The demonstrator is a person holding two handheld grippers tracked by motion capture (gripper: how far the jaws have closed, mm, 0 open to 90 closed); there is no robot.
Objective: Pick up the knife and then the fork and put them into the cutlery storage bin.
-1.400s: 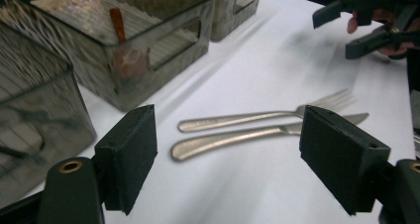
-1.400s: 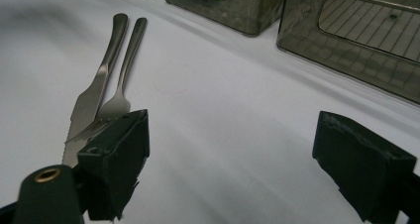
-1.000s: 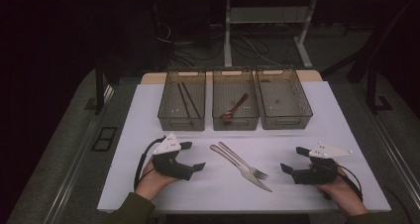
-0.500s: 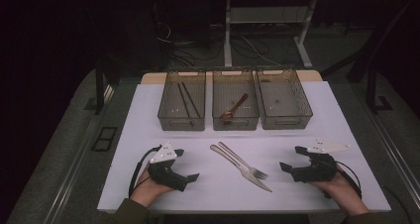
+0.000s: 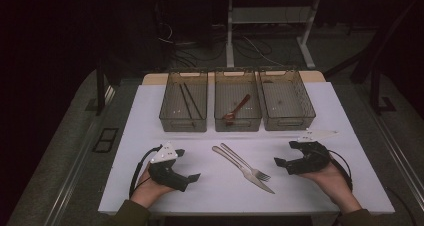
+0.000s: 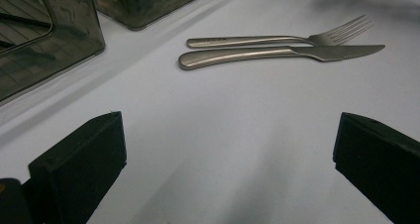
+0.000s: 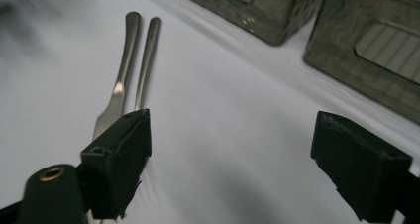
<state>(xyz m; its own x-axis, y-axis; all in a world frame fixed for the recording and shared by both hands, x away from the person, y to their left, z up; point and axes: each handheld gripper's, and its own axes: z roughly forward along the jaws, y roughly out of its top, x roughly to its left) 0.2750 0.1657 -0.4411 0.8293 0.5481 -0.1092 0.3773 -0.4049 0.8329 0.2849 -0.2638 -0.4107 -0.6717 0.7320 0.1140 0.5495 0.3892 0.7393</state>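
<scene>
A steel fork (image 5: 240,158) and knife (image 5: 250,176) lie side by side at the middle of the white table (image 5: 150,116). My left gripper (image 5: 187,164) rests to their left, pointing at them. Its jaws have just been opening; they stand wide with nothing between them. In the left gripper view (image 6: 228,135) the fork (image 6: 277,38) and knife (image 6: 257,54) lie ahead. To the cutlery's right my right gripper (image 5: 284,153) is held open and empty, just above the table. The right gripper view (image 7: 233,120) has the knife (image 7: 121,85) and fork handle (image 7: 146,60) beyond its left jaw.
Three clear bins stand in a row at the back. The left bin (image 5: 182,123) holds dark chopsticks (image 5: 187,101), the middle bin (image 5: 237,125) a brown spoon (image 5: 239,107), and the right bin (image 5: 290,122) looks empty. Bare table lies between the bins and the cutlery.
My left gripper's jaws have spread wider and the hand has shifted slightly toward the near edge. My right gripper has risen a little and edged toward the cutlery.
</scene>
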